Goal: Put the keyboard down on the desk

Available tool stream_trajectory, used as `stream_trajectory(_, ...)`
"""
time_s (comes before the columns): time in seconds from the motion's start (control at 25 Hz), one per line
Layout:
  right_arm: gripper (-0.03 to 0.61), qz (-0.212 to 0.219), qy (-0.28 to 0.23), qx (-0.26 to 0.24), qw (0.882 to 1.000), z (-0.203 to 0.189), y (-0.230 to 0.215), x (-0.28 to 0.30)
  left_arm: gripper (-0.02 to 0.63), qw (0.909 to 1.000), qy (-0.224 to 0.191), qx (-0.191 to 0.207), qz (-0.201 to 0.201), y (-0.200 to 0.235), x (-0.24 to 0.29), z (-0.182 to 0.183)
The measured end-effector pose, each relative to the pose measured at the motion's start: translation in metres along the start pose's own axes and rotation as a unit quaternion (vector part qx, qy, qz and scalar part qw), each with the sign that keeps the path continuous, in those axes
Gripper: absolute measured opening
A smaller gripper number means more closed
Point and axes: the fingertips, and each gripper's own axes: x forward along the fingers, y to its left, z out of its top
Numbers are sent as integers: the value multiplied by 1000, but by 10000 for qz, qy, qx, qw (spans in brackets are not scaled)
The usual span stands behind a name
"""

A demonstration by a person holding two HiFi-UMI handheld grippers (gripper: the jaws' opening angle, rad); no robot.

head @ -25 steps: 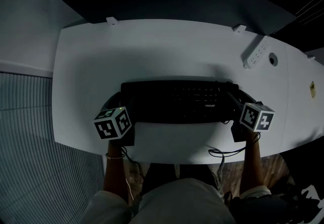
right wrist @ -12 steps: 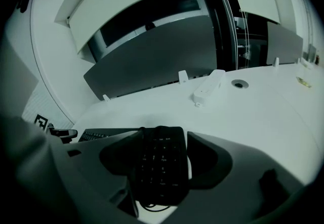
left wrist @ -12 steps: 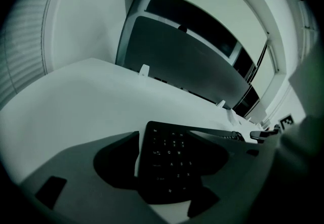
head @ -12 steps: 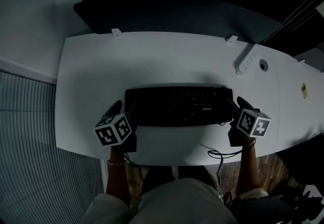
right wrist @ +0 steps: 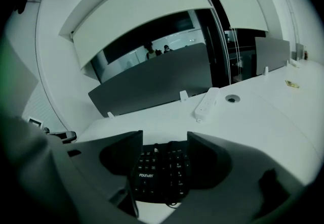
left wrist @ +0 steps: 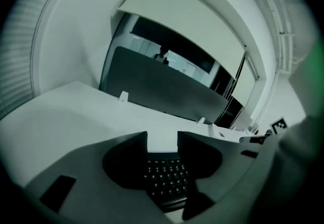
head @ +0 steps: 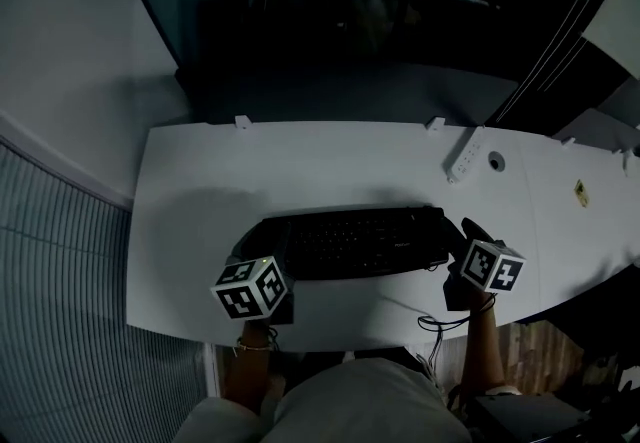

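Observation:
The black keyboard (head: 350, 243) lies flat on the white desk (head: 300, 171), near its front edge. My left gripper (head: 258, 256) is at the keyboard's left front corner. Its jaws are closing, and their pads do not press on anything. In the left gripper view the keyboard (left wrist: 164, 180) shows through the gap of the left gripper (left wrist: 162, 139), running away from it. My right gripper (head: 462, 236) is at the keyboard's right end. In the right gripper view the right gripper (right wrist: 164, 139) stands open, with the keyboard (right wrist: 162, 172) seen through its gap.
A white power strip (head: 463, 155) and a round cable hole (head: 497, 162) are at the desk's back right. A dark partition panel (head: 350, 91) runs along the back edge. A black cable (head: 440, 323) loops over the front edge by my right forearm.
The head view has tilted up, so the desk sits lower in the picture. The keyboard stays flat on the desk. Both grippers have drawn back a little toward the front edge.

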Motion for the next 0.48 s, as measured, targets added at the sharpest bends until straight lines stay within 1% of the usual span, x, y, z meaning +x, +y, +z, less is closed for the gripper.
stream_trajectory(0.08,253,-85,-200,66,9997,8,2,-7,151,9998,-135,114,-121,-12,-4,11)
stream_trajectory(0.2,253,-168,-478,39,9987,22,9,-15,84,9987,-299,147,-386,-29,-7,26)
stream_trajectory(0.32,253,-179,-718,-27,9973,31,17,-24,47,9975,-411,229,-536,-41,-11,32)
stream_trajectory(0.36,252,-192,-762,-49,9969,32,19,-28,32,9973,-429,261,-538,-43,-13,32)
stream_trajectory(0.48,253,-218,-887,-110,9958,35,28,-39,18,9969,-488,335,-512,-47,-19,32)
